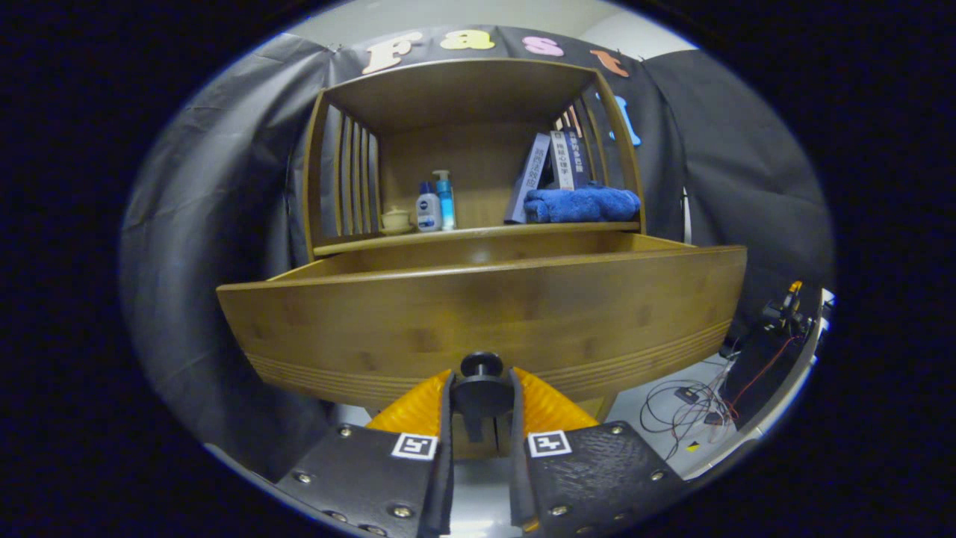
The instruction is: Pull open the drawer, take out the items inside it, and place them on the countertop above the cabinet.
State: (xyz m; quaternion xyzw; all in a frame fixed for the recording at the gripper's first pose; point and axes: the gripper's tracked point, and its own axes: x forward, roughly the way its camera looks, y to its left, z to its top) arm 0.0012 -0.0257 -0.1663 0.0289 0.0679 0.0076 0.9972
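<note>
Oddly, the inside of the drawer [478, 314] cannot be seen: its tall bamboo front fills the middle of the frame and hides the floor of the box, so whatever lies in it is out of sight, and only a strip of the inner back wall shows above the front's top edge. The drawer stands pulled out from the cabinet [463, 97], toward the camera. At the bottom centre, the tool [482, 396] has its two fingers [444, 418] pressed against either side of the black knob [482, 388] on the drawer front, gripping it; the knob's stem is partly covered by the finger pads, and the orange parts behind the fingers are cut off by the drawer's lower edge. Above the drawer, in the upper middle of the frame, the open shelf of the cabinet holds a small pale cup [395, 219] at the left, then a white and blue bottle [428, 210] and a blue pump bottle [445, 199] just beside it. At the right end of the shelf a folded blue towel [581, 204] lies in front of leaning books [553, 168], hiding their lower parts. In the lower right, tangled cables [691, 400] and a dark device lie on the pale floor, too small to make out clearly.
</note>
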